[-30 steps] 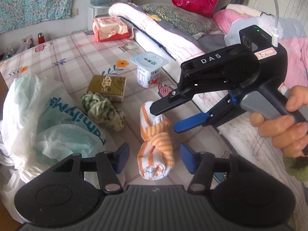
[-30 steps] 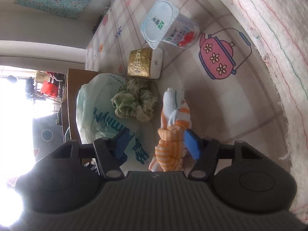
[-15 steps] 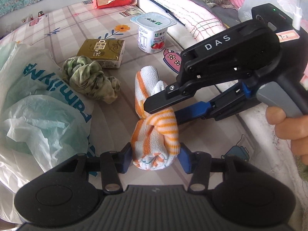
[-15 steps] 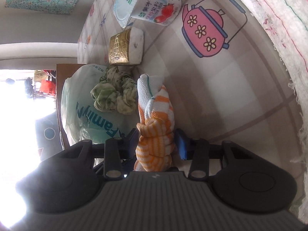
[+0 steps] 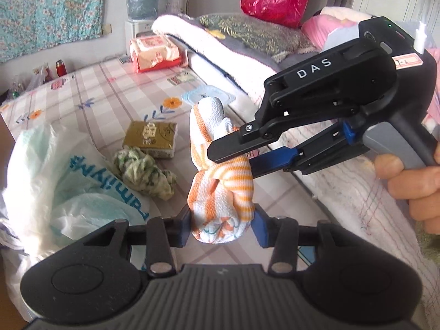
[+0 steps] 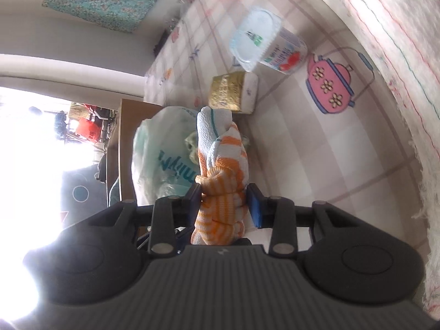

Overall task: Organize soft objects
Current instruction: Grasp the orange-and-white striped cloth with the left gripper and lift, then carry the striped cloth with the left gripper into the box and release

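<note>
Both grippers clamp one orange-and-white striped towel (image 5: pixel 220 192), held upright above the checked bedsheet (image 5: pixel 104 93). The left gripper (image 5: pixel 221 225) squeezes its lower end; the right gripper (image 5: pixel 233 154) pinches its middle from the right. To the left lie a green cloth (image 5: pixel 145 173), a gold packet (image 5: pixel 150 139) and a white plastic bag (image 5: pixel 55 181).

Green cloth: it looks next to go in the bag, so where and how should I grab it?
Grip the green cloth across its bunched middle, coming from above. It lies crumpled in a low heap on the bed sheet, with no edge or corner standing out, so fingers straddling the thickest folds should catch most fabric.
</note>
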The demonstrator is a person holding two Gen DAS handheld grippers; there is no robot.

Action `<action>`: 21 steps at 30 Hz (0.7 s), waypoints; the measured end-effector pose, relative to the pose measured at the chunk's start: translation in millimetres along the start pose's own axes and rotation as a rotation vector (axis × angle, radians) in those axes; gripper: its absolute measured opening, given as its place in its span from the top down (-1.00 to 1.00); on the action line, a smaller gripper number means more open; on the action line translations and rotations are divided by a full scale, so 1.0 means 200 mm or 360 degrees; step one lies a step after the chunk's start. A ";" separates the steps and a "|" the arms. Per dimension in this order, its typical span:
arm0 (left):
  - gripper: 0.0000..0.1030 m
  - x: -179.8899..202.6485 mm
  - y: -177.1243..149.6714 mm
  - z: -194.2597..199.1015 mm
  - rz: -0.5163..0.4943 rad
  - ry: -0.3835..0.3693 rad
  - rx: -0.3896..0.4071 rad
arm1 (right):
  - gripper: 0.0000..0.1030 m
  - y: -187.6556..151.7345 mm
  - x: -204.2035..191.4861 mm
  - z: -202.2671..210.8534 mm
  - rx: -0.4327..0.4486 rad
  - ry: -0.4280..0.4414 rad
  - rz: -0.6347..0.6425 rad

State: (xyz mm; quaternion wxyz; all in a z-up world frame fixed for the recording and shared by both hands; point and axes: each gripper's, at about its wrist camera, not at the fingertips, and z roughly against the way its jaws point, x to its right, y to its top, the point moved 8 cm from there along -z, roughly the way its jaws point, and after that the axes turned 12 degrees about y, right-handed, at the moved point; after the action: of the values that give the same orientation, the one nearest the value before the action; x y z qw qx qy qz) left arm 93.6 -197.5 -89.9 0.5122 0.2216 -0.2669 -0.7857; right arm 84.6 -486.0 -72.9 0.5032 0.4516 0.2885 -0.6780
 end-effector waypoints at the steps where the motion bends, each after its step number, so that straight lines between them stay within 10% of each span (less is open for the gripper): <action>1: 0.11 -0.03 0.03 0.04 0.0011 0.0018 0.0045 | 0.33 0.01 -0.07 0.01 0.0010 0.0013 0.0050; 9: 0.11 -0.44 0.18 0.36 0.0208 0.0243 0.0297 | 0.33 0.08 -0.65 -0.19 -0.0077 0.0168 0.0413; 21: 0.11 -1.39 -0.08 0.75 0.0719 0.0787 0.0279 | 0.33 -0.21 -1.49 -1.29 -0.0695 0.0384 0.0745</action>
State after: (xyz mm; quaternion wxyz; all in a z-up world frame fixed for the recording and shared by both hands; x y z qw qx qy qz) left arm 95.1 93.6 34.0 0.7013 0.3838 -0.2436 -0.5491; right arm 153.8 -128.3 83.8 0.6921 0.4642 0.3729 -0.4080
